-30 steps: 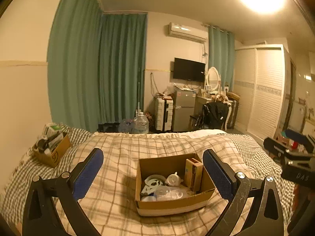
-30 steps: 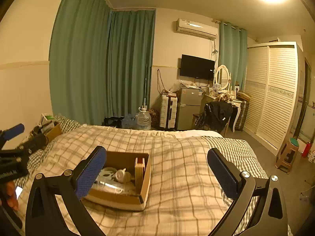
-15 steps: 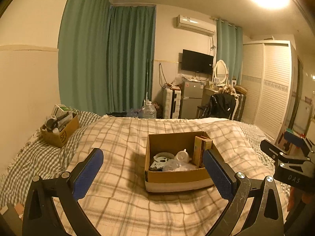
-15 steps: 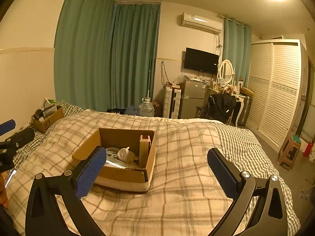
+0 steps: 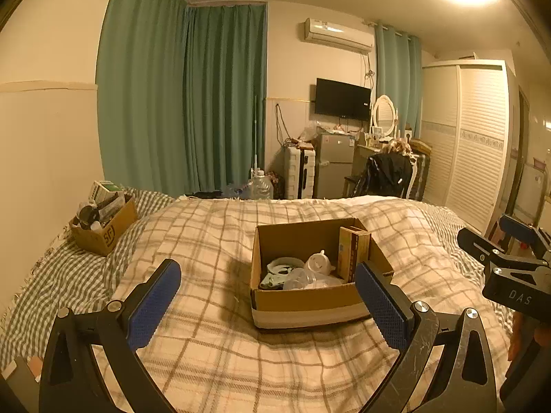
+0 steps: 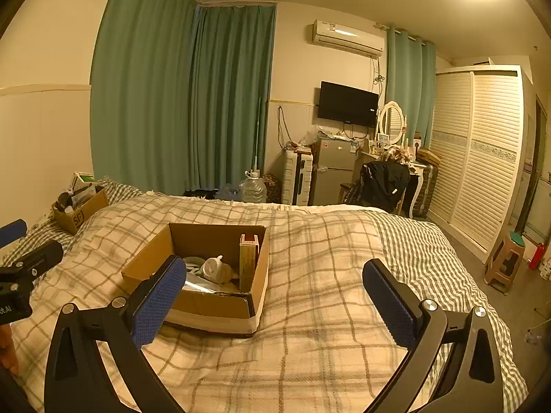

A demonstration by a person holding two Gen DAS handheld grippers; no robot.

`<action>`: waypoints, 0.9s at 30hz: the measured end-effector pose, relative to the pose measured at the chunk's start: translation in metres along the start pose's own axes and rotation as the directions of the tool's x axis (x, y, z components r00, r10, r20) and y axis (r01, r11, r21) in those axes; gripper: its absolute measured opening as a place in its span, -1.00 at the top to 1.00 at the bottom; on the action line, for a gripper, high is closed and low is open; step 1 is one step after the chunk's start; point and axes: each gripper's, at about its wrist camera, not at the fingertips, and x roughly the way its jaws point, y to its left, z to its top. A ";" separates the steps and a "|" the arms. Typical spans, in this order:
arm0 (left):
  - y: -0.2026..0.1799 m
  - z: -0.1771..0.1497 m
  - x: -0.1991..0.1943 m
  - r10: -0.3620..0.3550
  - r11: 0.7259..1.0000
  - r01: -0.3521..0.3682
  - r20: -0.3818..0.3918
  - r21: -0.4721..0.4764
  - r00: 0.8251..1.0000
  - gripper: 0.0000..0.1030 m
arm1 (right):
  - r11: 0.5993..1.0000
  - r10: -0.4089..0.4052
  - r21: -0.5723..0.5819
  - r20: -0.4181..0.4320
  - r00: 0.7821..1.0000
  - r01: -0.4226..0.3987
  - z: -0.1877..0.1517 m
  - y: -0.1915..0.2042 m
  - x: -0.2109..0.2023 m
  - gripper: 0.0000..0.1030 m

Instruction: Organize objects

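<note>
An open cardboard box [image 5: 303, 304] sits on the checked bedspread [image 5: 213, 337]; it also shows in the right wrist view [image 6: 213, 304]. Inside are a small white teapot-like piece [image 5: 318, 263], clear plastic items and an upright brown carton [image 5: 351, 253]. A second cardboard box [image 5: 103, 227] full of small items stands at the bed's far left. My left gripper [image 5: 267, 297] is open and empty, just in front of the middle box. My right gripper [image 6: 273, 297] is open and empty, to the right of that box.
The bed drops off to the floor on the right [image 6: 489, 296]. A small stool [image 6: 504, 261] stands by the white wardrobe [image 6: 482, 151]. Beyond the bed are a water jug [image 5: 260, 187], a fridge [image 5: 332, 165] and a chair with a dark jacket [image 5: 387, 175].
Both grippers have pulled back and lifted a little, so the middle box sits farther ahead and the left box is more in view. Both jaws stay wide open.
</note>
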 end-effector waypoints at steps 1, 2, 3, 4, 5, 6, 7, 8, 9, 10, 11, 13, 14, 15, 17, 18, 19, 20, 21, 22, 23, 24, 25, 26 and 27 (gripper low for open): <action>0.000 0.000 0.000 0.000 1.000 0.000 -0.001 0.000 1.000 -1.00 | 1.000 0.002 0.001 0.000 1.000 -0.002 0.000 0.000 0.000 -0.99; -0.001 0.000 0.000 -0.002 1.000 0.002 -0.002 0.000 1.000 -1.00 | 1.000 0.002 0.001 0.001 1.000 -0.002 0.000 -0.001 0.000 -0.99; -0.001 0.001 0.000 -0.003 1.000 0.003 -0.001 0.002 1.000 -1.00 | 1.000 0.001 0.001 0.002 1.000 -0.001 0.000 -0.001 0.000 -0.99; -0.001 0.001 -0.001 -0.003 1.000 0.003 0.000 0.004 1.000 -1.00 | 1.000 0.001 0.002 0.002 1.000 -0.001 0.001 -0.001 0.000 -0.99; -0.002 0.002 0.000 -0.002 1.000 0.002 0.000 0.007 1.000 -1.00 | 1.000 0.001 0.002 0.001 1.000 -0.001 0.001 -0.001 0.000 -0.99; -0.002 0.002 -0.001 0.000 1.000 0.000 0.000 0.009 1.000 -1.00 | 1.000 0.001 0.002 0.000 1.000 -0.001 0.001 -0.001 0.000 -0.99; -0.003 0.002 -0.001 0.000 1.000 0.000 -0.001 0.011 1.000 -1.00 | 1.000 0.002 0.002 0.001 1.000 -0.002 0.001 -0.001 -0.001 -0.99; -0.003 0.003 0.000 0.000 1.000 0.000 -0.002 0.012 1.000 -1.00 | 1.000 0.002 0.001 0.000 1.000 -0.002 0.001 -0.001 0.000 -0.99; -0.003 0.003 0.000 0.001 1.000 -0.001 -0.003 0.012 1.000 -1.00 | 1.000 0.002 0.001 0.000 1.000 -0.002 0.001 -0.001 0.000 -0.99; -0.003 0.003 0.000 0.002 1.000 -0.002 -0.003 0.011 1.000 -1.00 | 1.000 0.002 -0.001 0.000 1.000 -0.002 0.001 -0.001 0.000 -0.99; -0.003 0.003 -0.001 0.002 1.000 -0.002 -0.002 0.009 1.000 -1.00 | 1.000 0.000 -0.001 0.001 1.000 0.000 0.001 -0.001 0.000 -0.99; -0.002 0.003 0.000 0.001 1.000 -0.001 -0.004 0.008 1.000 -1.00 | 1.000 0.001 -0.001 0.002 1.000 -0.001 0.001 -0.001 0.000 -0.99; -0.002 0.003 0.001 0.001 1.000 -0.001 -0.005 0.007 1.000 -1.00 | 1.000 -0.001 -0.001 0.001 1.000 0.001 0.001 -0.001 0.000 -0.99; -0.002 0.004 0.001 0.003 1.000 -0.003 -0.006 0.008 1.000 -1.00 | 1.000 -0.001 0.000 0.001 1.000 0.001 0.001 -0.001 0.000 -0.99; -0.001 0.004 0.001 0.007 1.000 -0.007 -0.005 0.006 1.000 -1.00 | 1.000 0.000 0.000 0.001 1.000 0.000 0.001 0.000 0.000 -0.99; -0.001 0.003 0.001 0.006 1.000 -0.006 -0.006 0.004 1.000 -1.00 | 1.000 0.001 -0.002 -0.001 1.000 -0.001 0.001 0.000 0.000 -0.99; 0.000 0.003 0.001 0.006 1.000 -0.006 -0.007 0.002 1.000 -1.00 | 1.000 0.001 -0.005 -0.002 1.000 -0.001 0.001 0.001 0.000 -0.99; 0.000 0.003 0.001 0.006 1.000 -0.006 -0.006 0.000 1.000 -1.00 | 1.000 0.000 -0.007 -0.002 1.000 0.000 0.001 0.001 0.000 -0.99; 0.000 0.002 0.000 0.006 1.000 -0.006 -0.006 -0.001 1.000 -1.00 | 1.000 0.000 -0.009 -0.003 1.000 0.000 0.001 0.002 0.001 -0.99; 0.000 0.002 0.000 0.008 1.000 -0.008 -0.007 -0.001 1.000 -1.00 | 1.000 0.001 -0.009 -0.003 1.000 -0.002 0.001 0.003 0.001 -0.99; 0.001 0.002 0.000 0.009 1.000 -0.009 -0.007 -0.001 1.000 -1.00 | 1.000 0.002 -0.008 -0.003 1.000 -0.002 0.001 0.002 0.001 -0.99; 0.001 0.002 0.001 0.010 1.000 -0.010 -0.008 -0.001 1.000 -1.00 | 1.000 0.003 -0.007 -0.002 1.000 -0.003 0.001 0.002 0.001 -0.99; 0.001 0.002 0.001 0.011 1.000 -0.011 -0.007 -0.001 1.000 -1.00 | 1.000 0.003 -0.006 -0.003 1.000 -0.003 0.001 0.002 0.001 -0.99; 0.001 0.002 0.000 0.011 1.000 -0.011 -0.007 -0.001 1.000 -1.00 | 1.000 0.002 -0.005 -0.004 1.000 -0.002 0.000 0.002 0.001 -0.99; 0.001 0.002 0.000 0.011 1.000 -0.011 -0.008 -0.002 1.000 -1.00 | 1.000 0.002 -0.005 -0.005 1.000 -0.002 0.000 0.002 0.001 -0.99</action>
